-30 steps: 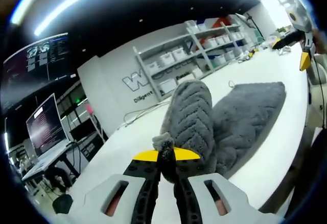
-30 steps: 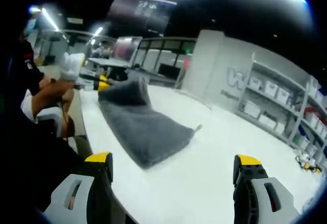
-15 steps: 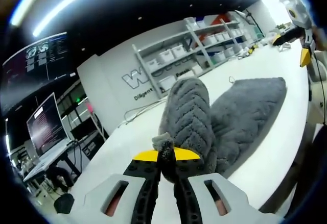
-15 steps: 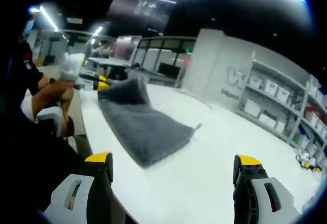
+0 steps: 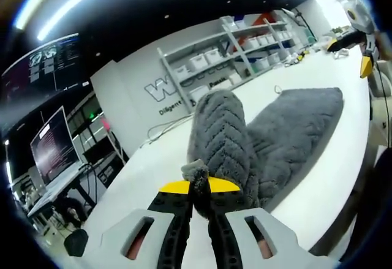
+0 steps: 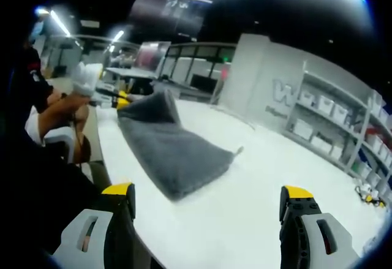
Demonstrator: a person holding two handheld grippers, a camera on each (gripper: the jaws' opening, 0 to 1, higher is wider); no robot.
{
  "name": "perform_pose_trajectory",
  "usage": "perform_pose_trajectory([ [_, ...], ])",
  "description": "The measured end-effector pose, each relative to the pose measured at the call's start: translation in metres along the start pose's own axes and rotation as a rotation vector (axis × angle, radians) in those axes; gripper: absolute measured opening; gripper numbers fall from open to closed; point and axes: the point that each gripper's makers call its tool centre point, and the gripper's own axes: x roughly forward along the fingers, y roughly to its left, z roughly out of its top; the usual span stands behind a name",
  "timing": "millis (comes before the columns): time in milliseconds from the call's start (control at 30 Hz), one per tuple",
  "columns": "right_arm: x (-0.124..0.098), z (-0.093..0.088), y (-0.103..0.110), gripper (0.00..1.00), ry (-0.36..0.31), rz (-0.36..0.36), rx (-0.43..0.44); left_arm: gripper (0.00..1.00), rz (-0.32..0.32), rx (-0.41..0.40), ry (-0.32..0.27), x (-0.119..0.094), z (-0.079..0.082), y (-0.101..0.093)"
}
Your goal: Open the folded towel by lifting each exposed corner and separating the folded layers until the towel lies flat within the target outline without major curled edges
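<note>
The left gripper [image 5: 200, 189] has its jaws pinched together on one corner of the grey towel [image 5: 269, 140], a small tuft of pile bunching up between the yellow tips. From that clamped corner the upper layer rises off the white table [image 5: 153, 165] in a tall ribbed fold just beyond the jaws, while the rest of the towel lies spread on the table farther out, reaching toward the shelving [image 5: 245, 48] along the back wall. A monitor [image 5: 52, 146] stands on a desk well off to the side of the towel.

The right gripper [image 6: 208, 204] hangs with its jaws spread wide, nothing between them, held above the near edge of the table [image 6: 245, 208] and well apart from the towel [image 6: 171, 152]. In the right gripper view the towel lies across the table beyond the jaws, its far end lifted into a peak. At that peak is the other gripper's yellow tip, held by a person's hand [image 6: 64, 109]. The towel's near end lies flat, one corner sticking out to a small point. Shelving [image 6: 334, 128] lines the wall beyond the towel.
</note>
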Motion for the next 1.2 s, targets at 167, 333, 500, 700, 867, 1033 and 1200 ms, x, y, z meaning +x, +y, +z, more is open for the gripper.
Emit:
perform_pose_trajectory([
  [167,0.001,-0.002,0.000,0.99,0.002,-0.001,0.002,0.07,-0.004,-0.009,0.008,-0.001,-0.003,0.000],
  [333,0.001,-0.001,0.003,0.99,0.001,0.002,-0.001,0.07,-0.018,-0.019,0.001,-0.001,-0.004,0.002],
  [500,0.002,-0.002,0.005,0.99,0.005,0.005,-0.002,0.08,-0.038,-0.021,0.008,-0.001,-0.007,-0.001],
  [700,0.002,-0.002,0.006,0.99,0.002,0.008,0.002,0.08,-0.063,-0.059,0.020,-0.002,-0.011,0.000],
  [867,0.003,-0.003,0.006,0.99,0.004,0.009,0.002,0.08,-0.074,-0.060,0.028,-0.002,-0.014,-0.001],
  [1033,0.004,-0.005,0.005,0.99,0.008,0.010,0.001,0.09,-0.082,-0.066,0.035,-0.003,-0.018,0.000],
  [1200,0.004,-0.004,0.002,0.99,0.006,0.009,0.004,0.09,-0.089,-0.090,0.017,-0.006,-0.016,0.001],
])
